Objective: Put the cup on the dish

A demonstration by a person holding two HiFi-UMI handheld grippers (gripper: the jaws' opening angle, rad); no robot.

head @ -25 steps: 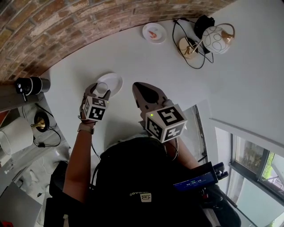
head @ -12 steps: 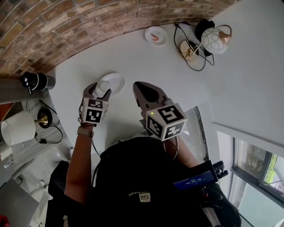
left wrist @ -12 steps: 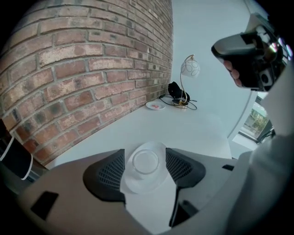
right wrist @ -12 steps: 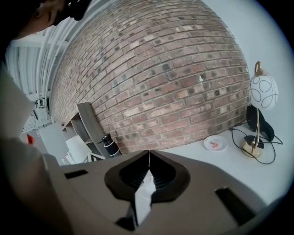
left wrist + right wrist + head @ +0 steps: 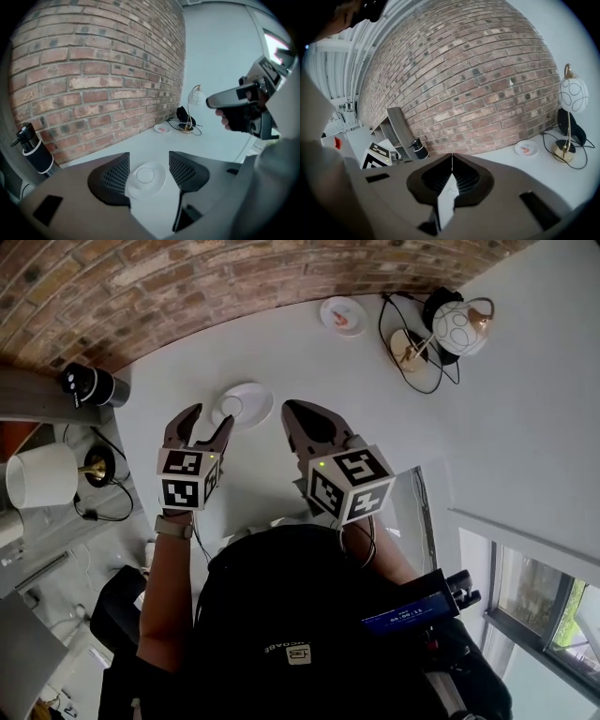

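Note:
A small white cup [image 5: 231, 408] stands upright on the white dish [image 5: 257, 394] on the pale table, near the brick wall. My left gripper [image 5: 210, 418] is open just short of the dish, with nothing between its fingers. In the left gripper view the cup [image 5: 145, 175] and the dish [image 5: 158, 183] show through the gap of the left gripper [image 5: 149, 157], beyond the tips. To the right of the dish, my right gripper [image 5: 292, 412] is shut and empty. In its own view the right gripper [image 5: 451, 157] has its tips meeting.
At the table's far end stand a small plate [image 5: 342, 315] holding something pink and a globe lamp [image 5: 459, 322] with black cables. A black bottle [image 5: 94, 385] and a white lampshade [image 5: 42, 476] are on the left. The brick wall [image 5: 93, 70] runs behind the dish.
My left gripper, which was closed around the cup at the dish, has opened and drawn back towards me. The cup stays on the dish. The right gripper has barely moved.

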